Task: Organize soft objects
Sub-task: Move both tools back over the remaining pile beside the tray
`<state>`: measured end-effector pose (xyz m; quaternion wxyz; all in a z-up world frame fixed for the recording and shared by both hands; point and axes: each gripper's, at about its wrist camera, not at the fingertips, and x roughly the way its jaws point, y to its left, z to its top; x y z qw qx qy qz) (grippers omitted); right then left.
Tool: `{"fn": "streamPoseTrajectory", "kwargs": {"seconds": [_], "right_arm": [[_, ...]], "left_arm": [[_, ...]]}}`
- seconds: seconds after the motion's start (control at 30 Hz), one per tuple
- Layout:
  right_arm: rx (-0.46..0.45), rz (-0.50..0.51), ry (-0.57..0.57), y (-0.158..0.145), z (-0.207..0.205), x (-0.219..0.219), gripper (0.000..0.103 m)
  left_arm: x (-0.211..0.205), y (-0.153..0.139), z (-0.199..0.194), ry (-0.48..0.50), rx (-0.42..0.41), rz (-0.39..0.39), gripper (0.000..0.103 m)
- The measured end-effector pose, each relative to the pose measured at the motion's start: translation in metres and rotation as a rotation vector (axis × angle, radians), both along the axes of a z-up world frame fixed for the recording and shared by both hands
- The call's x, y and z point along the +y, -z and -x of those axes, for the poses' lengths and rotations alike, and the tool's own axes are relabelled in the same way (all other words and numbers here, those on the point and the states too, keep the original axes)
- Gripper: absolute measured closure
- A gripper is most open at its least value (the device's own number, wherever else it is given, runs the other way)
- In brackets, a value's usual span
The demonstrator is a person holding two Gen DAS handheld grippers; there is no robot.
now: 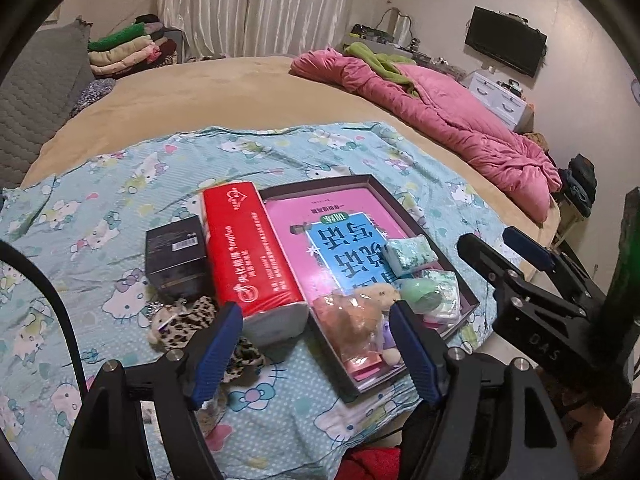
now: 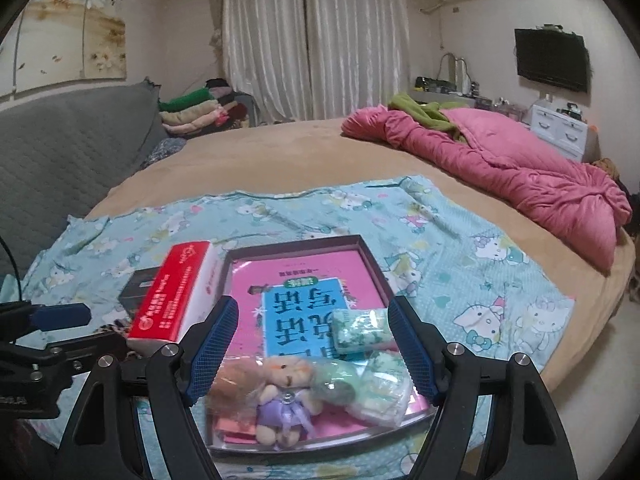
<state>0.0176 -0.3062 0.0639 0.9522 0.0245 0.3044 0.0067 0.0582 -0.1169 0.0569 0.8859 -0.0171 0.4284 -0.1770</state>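
Jaws of both the left gripper and the right gripper stand wide apart, holding nothing, above the near edge of the bed. Dark tray on the cartoon-print sheet holds a pink book, a plush bear and green tissue packs. Red tissue box lies just beside the tray; leopard-print plush beside the box.

Dim, even indoor light; soft shadows; heavy fisheye bending, dark vignette corners; near foreground slightly blurred.
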Motion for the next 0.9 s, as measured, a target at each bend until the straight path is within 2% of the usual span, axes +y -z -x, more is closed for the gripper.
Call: {"fn": "streamPoseTrajectory", "kwargs": {"seconds": [0.5, 0.9], "right_arm": [[-0.015, -0.006, -0.091, -0.023, 0.013, 0.037, 0.025], [-0.032, -0.033, -0.149, -0.037, 0.022, 0.058, 0.024]], "left_arm": [[0.048, -0.011, 0.010, -0.098, -0.006, 0.010, 0.028], [0.114, -0.023, 0.020, -0.238, -0.021, 0.010, 0.028]]}}
